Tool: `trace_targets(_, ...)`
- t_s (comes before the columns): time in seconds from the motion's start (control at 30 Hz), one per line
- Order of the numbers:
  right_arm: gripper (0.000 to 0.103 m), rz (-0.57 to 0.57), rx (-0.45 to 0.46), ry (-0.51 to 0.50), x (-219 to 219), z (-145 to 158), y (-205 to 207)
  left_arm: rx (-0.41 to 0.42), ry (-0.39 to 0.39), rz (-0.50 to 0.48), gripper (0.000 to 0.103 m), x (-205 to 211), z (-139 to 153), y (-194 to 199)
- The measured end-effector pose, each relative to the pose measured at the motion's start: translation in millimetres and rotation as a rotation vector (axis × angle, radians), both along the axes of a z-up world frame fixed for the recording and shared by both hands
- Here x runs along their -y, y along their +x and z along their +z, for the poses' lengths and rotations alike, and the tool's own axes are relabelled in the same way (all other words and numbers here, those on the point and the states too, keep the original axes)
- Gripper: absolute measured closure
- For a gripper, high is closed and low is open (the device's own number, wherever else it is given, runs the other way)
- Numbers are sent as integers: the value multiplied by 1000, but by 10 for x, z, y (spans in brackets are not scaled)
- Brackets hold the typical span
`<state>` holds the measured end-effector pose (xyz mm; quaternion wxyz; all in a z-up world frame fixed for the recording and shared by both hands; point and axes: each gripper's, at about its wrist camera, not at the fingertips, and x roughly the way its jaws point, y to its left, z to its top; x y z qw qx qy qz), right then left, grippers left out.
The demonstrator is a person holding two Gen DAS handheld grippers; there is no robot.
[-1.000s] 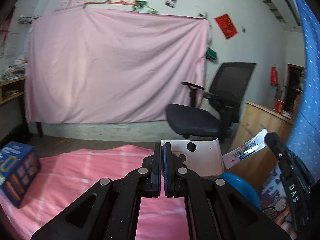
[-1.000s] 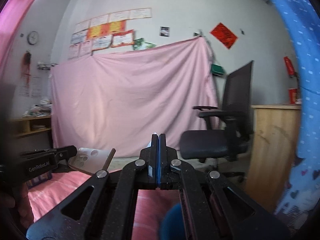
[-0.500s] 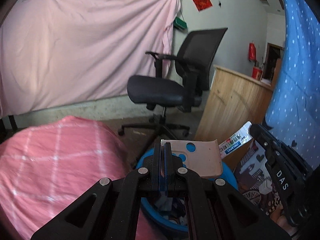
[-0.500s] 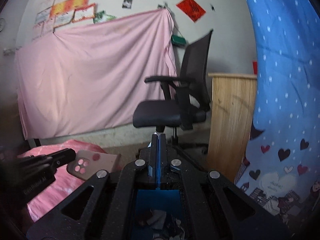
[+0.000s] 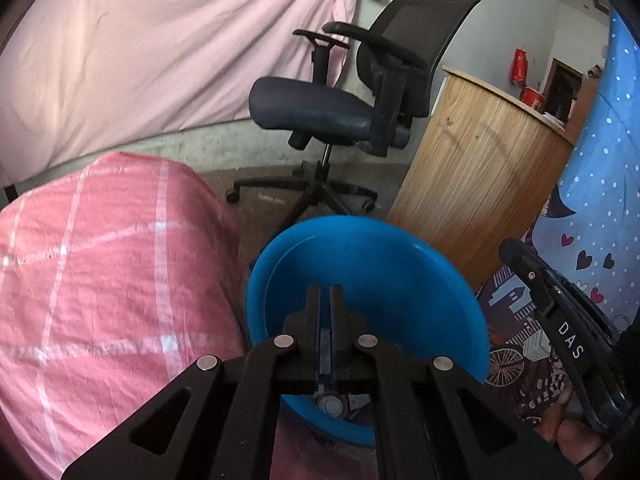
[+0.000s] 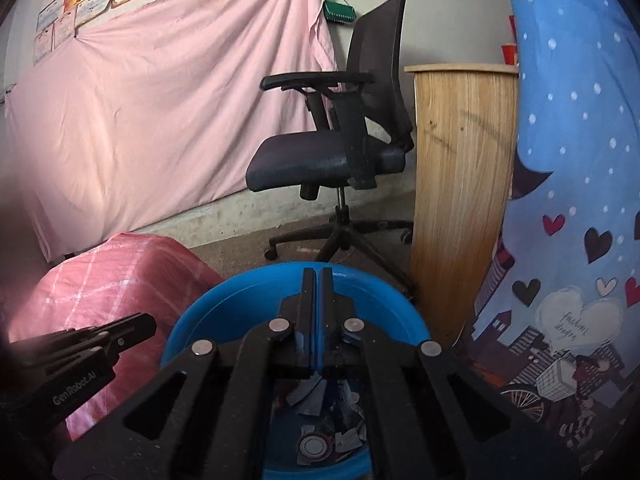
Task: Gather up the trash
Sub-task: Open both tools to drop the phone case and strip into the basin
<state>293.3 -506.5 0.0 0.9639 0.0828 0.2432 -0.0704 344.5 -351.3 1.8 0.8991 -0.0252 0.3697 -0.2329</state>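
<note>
A blue plastic basin [image 5: 372, 264] stands on the floor beside a pink-covered bed. Under both grippers, its bottom holds paper scraps [image 6: 308, 394] and a round cap [image 6: 314, 446]. My left gripper [image 5: 325, 288] hangs over the basin's near side, its fingers together but for a hairline gap, with nothing between them. Pointing down over the same basin [image 6: 224, 312], my right gripper [image 6: 316, 270] has its blue pads touching and empty. Each gripper shows in the other's view: the right gripper [image 5: 510, 246] and the left gripper [image 6: 148, 322], neither carrying anything.
A black office chair [image 5: 340, 108] stands on the floor behind the basin. A wooden cabinet [image 5: 472, 172] is close to the basin's right, with a blue patterned cloth [image 6: 560, 200] further right. The pink checked bedcover [image 5: 100, 280] lies to the left, and a pink sheet hangs on the far wall.
Both grippers have tilted down and moved over the blue basin. The phone case in the left jaws and the wrapper in the right jaws are gone from them.
</note>
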Motion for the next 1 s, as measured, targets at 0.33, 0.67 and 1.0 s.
trace_targets(0.33, 73, 23, 19, -10, -111, 65, -16, 30, 5, 33, 97, -217, 128, -89)
trace_targets(0.67, 73, 26, 39, -22, -212, 133, -58, 73, 9, 59, 97, -434, 329, -203)
trace_targets(1.0, 52, 9, 30, -23, -293, 211, -132, 113, -7, 96, 61, -652, 473, -328)
